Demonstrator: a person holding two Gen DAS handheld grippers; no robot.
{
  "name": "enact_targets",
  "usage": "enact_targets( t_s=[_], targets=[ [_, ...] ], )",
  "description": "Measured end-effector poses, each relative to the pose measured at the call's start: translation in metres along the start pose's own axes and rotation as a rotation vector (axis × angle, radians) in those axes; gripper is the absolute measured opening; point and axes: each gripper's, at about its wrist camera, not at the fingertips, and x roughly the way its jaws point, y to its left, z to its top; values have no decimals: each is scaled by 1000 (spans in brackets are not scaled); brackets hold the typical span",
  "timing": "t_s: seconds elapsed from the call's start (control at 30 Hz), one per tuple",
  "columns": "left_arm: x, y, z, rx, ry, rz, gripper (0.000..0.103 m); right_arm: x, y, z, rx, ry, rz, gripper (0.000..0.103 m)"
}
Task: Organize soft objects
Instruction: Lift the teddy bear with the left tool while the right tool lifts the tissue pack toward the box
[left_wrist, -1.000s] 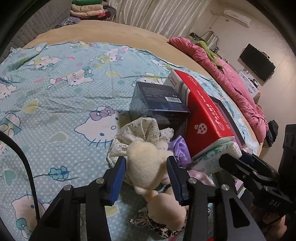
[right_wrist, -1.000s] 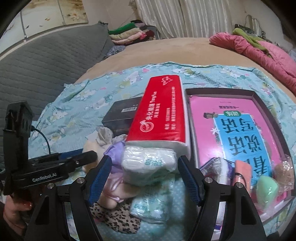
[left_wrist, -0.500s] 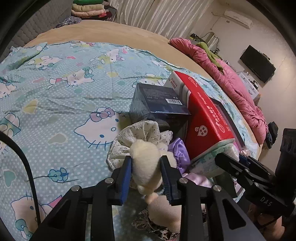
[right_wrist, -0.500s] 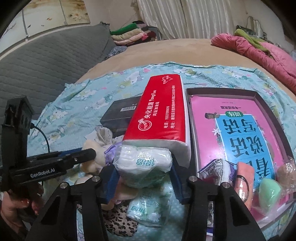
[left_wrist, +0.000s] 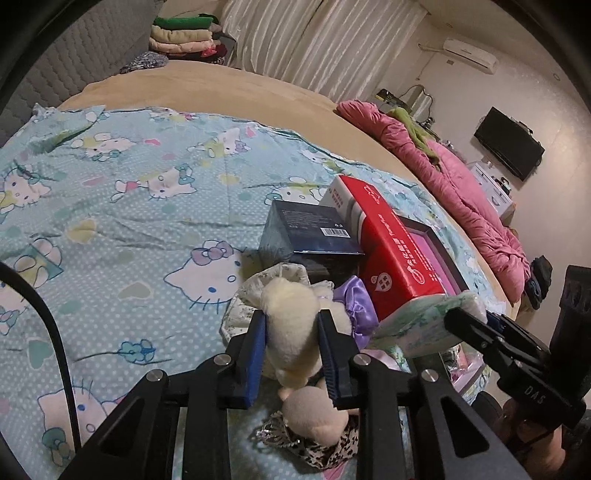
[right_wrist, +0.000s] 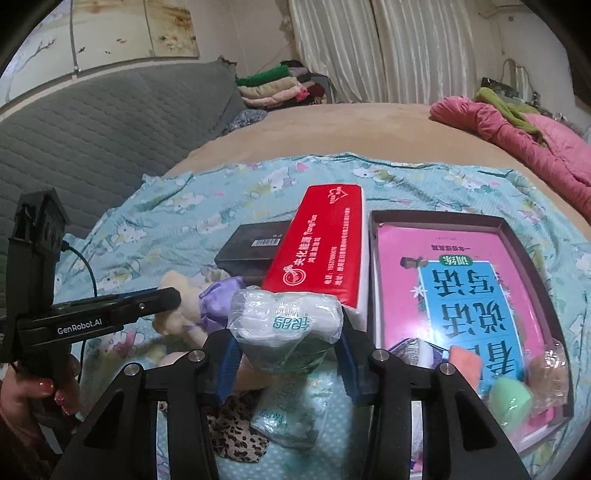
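Through my left wrist camera, my left tongs have just been closing and now pinch the cream plush toy by its upper part, the rest of it dangling toward the leopard-print cloth on the bed. I worry the squashy body could slide out of the blue pads, or snag the purple satin piece and the floral cloth bunched against it. To the left the cartoon-cat sheet lies bare, so that is my open room; the dark box and the red tissue pack wall off the right.

Through my right wrist camera, my right tongs have just been closing too, and grip the plastic-wrapped tissue packet, which sits against the red pack's near end. The slick wrap may slip, or drag that pack along. The tray crowds the right, and my left tongs stand close on the left, so I judge straight up safest.
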Motion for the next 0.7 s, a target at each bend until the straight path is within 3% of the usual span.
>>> enact_targets(
  t_s=[0.43,0.7],
  targets=[
    [-37,-19,-3,52,-63,90,28,-27,-11,-4,12,-32,-2,47],
    [-56,-37,-1,69,-86,104,28,-50,-15,-1,17,-77,9,47]
  ],
)
